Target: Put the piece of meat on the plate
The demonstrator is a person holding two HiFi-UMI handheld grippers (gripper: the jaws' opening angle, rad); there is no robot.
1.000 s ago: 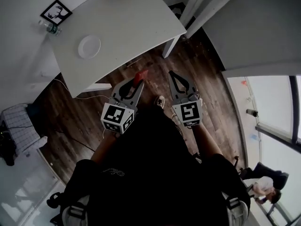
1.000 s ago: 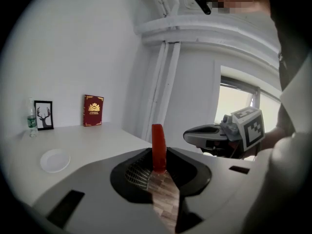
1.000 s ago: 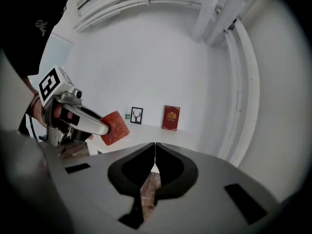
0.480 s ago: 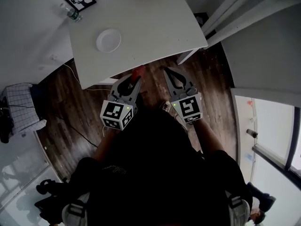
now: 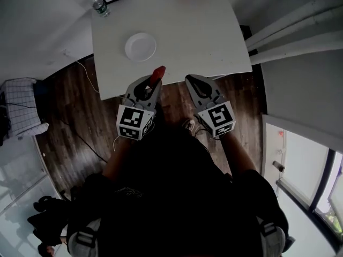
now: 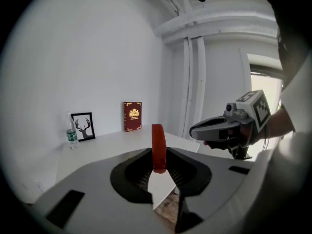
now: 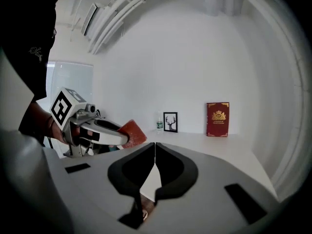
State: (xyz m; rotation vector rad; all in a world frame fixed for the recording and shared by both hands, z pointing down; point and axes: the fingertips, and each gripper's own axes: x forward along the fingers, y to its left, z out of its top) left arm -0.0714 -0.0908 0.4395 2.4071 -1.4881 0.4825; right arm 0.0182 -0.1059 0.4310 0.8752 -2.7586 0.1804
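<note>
Pinching the piece of meat (image 6: 158, 147) by its lower end, my left tongs (image 5: 153, 85) could let it pivot or slip to the floor (image 5: 69, 138), as it sits at the table (image 5: 203, 36) edge, short of the plate (image 5: 140, 47). Its long axis stands upright, free end toward the frame's top; my right tongs (image 7: 155, 150) are pressed together, empty.

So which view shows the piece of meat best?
The left gripper view: the piece of meat stands close, edge-on, clamped in the left tongs. The right gripper view shows its flat side; the head view, a red tip.
</note>
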